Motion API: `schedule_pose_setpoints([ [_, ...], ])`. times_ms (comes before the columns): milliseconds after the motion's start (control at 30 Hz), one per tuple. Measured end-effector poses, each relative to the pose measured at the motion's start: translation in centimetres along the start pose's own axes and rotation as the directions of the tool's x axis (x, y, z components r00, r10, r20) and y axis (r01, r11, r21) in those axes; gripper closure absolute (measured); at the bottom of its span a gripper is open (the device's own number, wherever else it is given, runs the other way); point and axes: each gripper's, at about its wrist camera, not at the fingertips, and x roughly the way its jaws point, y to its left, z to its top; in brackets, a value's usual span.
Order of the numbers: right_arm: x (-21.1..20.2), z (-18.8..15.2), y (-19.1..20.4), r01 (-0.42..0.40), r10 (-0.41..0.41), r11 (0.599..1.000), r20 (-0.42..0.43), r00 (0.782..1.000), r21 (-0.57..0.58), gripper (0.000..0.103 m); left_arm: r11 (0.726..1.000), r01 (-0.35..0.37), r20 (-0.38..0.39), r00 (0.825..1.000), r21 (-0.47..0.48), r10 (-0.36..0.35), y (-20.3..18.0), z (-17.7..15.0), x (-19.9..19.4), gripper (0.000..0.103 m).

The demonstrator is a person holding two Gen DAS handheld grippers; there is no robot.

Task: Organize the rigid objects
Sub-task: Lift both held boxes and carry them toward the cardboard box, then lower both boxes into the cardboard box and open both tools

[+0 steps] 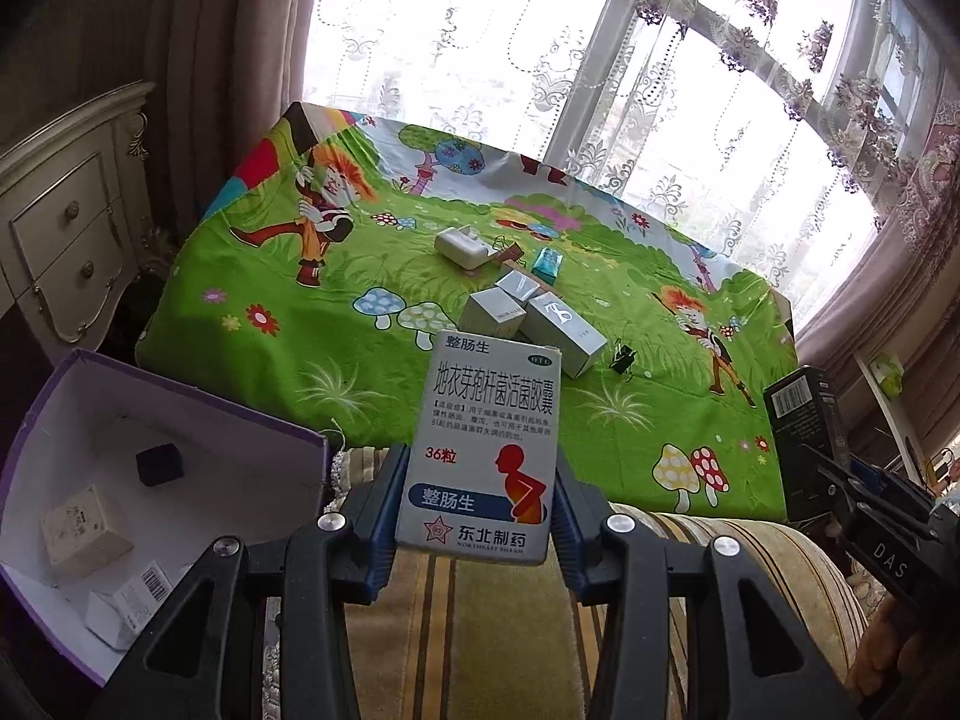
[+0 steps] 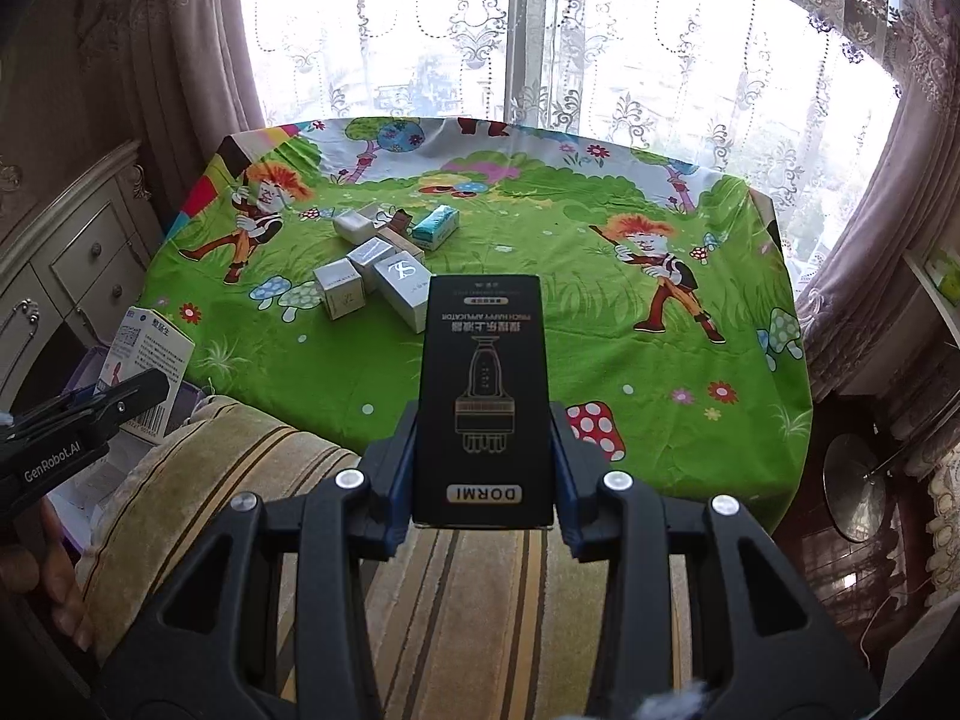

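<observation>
Lace-curtained window [image 2: 528, 48] glowing behind cartoon-print tablecloth [image 1: 288, 324]. Sitting open at lower left, purple box [image 1: 180, 420] holding small cartons. Clustering mid-cloth, silver boxes [image 1: 540, 318]. Left gripper [image 1: 474, 516] clamping upright medicine box [image 1: 486, 444] above striped cushion [image 2: 240, 468]; right gripper [image 2: 483, 480] clamping black box [image 2: 483, 396] likewise.
</observation>
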Motion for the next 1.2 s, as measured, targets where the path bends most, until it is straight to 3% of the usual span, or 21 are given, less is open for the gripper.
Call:
schedule_pose_setpoints([
  [400, 1.6, 1.1, 9.7, -0.165, 0.157, 0.971, -0.062, 0.986, -0.174, 0.060, 0.982, -0.099, 0.029, 0.994, -0.162, 0.105, 9.2, -0.5, -1.5, 0.059],
  [900, 3.7, 0.2, 22.5, -0.356, 0.310, 0.849, -0.176, 0.934, -0.391, 0.060, 0.932, -0.170, 0.016, 0.983, -0.321, 0.185, 17.5, -2.0, -2.3, 0.059],
  [1033, 4.7, -0.3, 24.6, -0.406, 0.343, 0.814, -0.219, 0.913, -0.415, 0.060, 0.921, -0.179, 0.011, 0.981, -0.346, 0.195, 18.5, -2.2, -2.4, 0.059],
  [1200, 5.8, -0.8, 25.8, -0.426, 0.342, 0.796, -0.261, 0.903, -0.431, 0.056, 0.903, -0.193, -0.005, 0.978, -0.385, 0.207, 19.8, -2.6, -2.3, 0.056],
])
